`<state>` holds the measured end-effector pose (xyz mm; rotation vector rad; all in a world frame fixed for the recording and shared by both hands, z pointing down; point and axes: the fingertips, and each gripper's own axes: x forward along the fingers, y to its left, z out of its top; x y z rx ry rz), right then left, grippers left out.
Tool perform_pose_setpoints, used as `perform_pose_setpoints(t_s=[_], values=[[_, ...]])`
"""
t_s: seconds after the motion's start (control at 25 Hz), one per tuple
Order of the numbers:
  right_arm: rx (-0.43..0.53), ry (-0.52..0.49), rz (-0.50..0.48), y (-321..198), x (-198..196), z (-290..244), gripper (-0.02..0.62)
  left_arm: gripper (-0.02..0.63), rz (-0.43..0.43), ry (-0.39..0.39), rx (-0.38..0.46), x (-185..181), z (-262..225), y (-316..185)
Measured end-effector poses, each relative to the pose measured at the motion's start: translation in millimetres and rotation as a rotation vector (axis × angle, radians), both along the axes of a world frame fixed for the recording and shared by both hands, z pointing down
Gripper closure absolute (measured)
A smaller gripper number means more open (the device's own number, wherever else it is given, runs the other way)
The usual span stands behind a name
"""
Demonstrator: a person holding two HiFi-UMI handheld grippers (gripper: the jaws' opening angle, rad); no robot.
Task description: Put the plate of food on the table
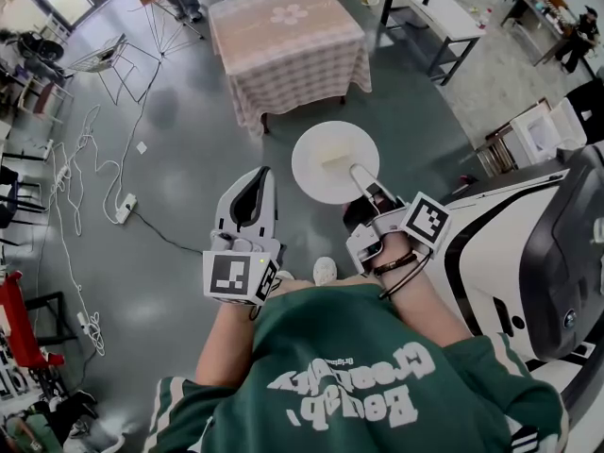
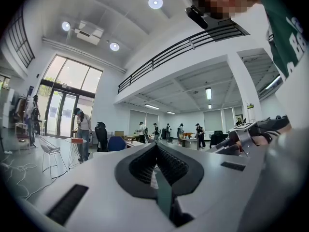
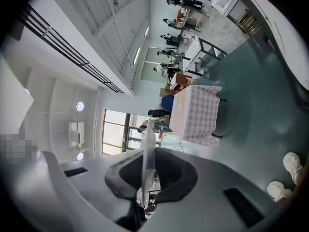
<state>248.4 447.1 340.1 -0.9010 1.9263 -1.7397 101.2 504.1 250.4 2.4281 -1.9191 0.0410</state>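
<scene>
Head view showed the right gripper clamped on the rim of the white plate, presumably keeping it level while carrying it toward the checked-cloth table; the left gripper hung closed and empty.

Glossy grey floor; power strip; tall windows; round ceiling lights.

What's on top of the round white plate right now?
A pale yellowish piece of food lies on the round white plate. The right gripper clamps its near rim, covering that spot.

Smooth plate, cloth-covered table
</scene>
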Motion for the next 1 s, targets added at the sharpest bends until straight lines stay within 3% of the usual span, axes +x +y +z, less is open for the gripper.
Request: perform_pose_setpoints(t_s=[1.0], values=[[0.016,-0.015,-0.004,-7,0,-7,0.563,0.595,0.005,-0.006,0.015,-2,-8,-13]])
